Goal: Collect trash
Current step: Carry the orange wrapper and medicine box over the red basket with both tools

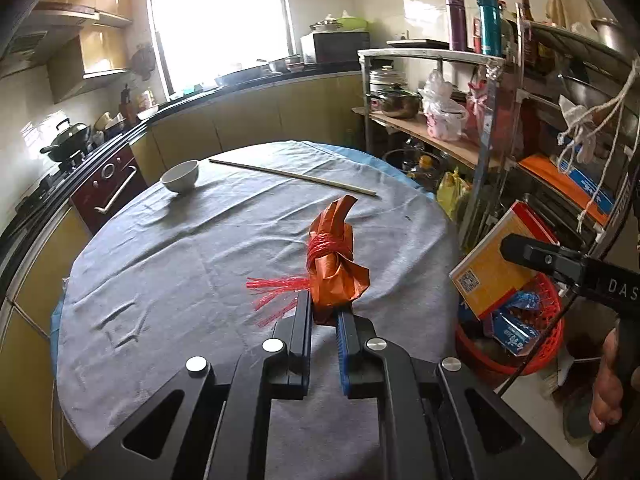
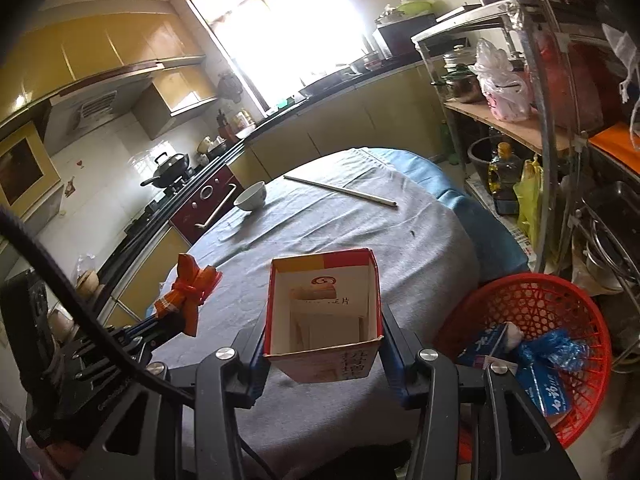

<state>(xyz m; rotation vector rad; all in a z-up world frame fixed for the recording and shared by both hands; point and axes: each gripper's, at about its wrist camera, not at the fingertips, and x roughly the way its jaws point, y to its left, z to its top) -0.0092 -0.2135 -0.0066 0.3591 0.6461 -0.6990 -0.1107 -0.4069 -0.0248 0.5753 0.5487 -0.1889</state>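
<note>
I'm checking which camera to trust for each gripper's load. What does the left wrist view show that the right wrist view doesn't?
Only the left wrist view shows the left gripper head-on, shut on the orange wrapper, and the box's yellow outer face. Only the right wrist view shows the right gripper clamping the open box and looks inside it. Both show the wrapper, box, white bowl, chopsticks, grey tablecloth and red basket.

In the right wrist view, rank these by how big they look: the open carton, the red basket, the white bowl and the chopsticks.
1. Red basket, largest.
2. Open carton, though it sits very near the camera, so its size is inflated.
3. Chopsticks, long but very thin.
4. White bowl, smallest, and farthest away with the chopsticks.
</note>
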